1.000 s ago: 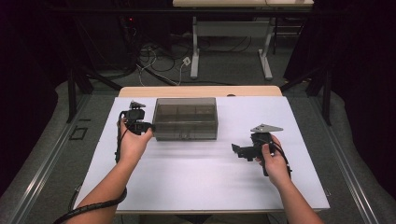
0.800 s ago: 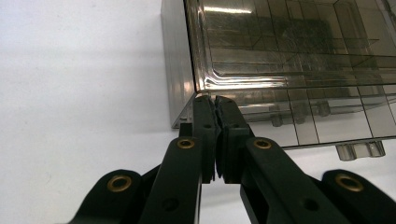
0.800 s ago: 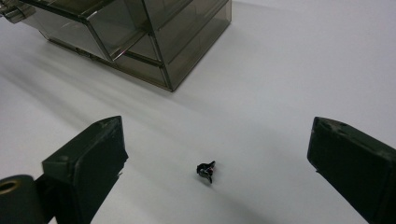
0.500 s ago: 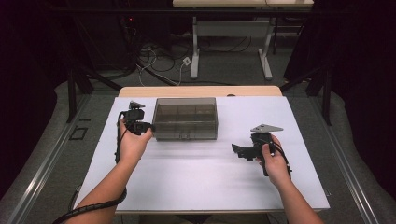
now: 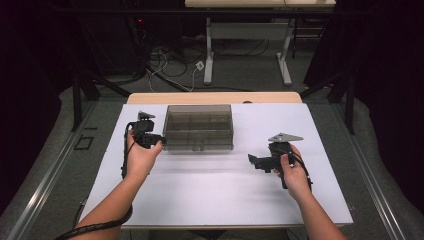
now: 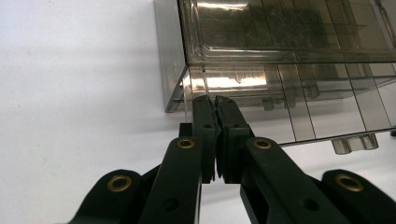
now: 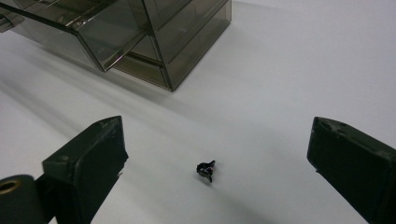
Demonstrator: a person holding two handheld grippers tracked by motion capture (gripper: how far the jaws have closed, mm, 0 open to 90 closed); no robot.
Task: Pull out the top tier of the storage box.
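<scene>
While the left hand-held gripper (image 6: 215,100) is resting with its jaws pressed together and holding nothing, its tips are sitting just at the near left corner of the smoky clear compartment box (image 5: 198,127), whose lid edge is overhanging them. The right hand-held gripper (image 5: 251,159) is hovering low with jaws spread wide; a small black part (image 7: 205,169) is lying on the white worktop (image 5: 210,195) between and ahead of them, untouched. Bare white sheet is lying all around this part, with the box's near right corner standing well beyond it. The box is sitting toward the far edge of the worktop, left of centre. Past the far edge, floor cables (image 5: 167,65) and a second table's legs (image 5: 209,52) are standing.
</scene>
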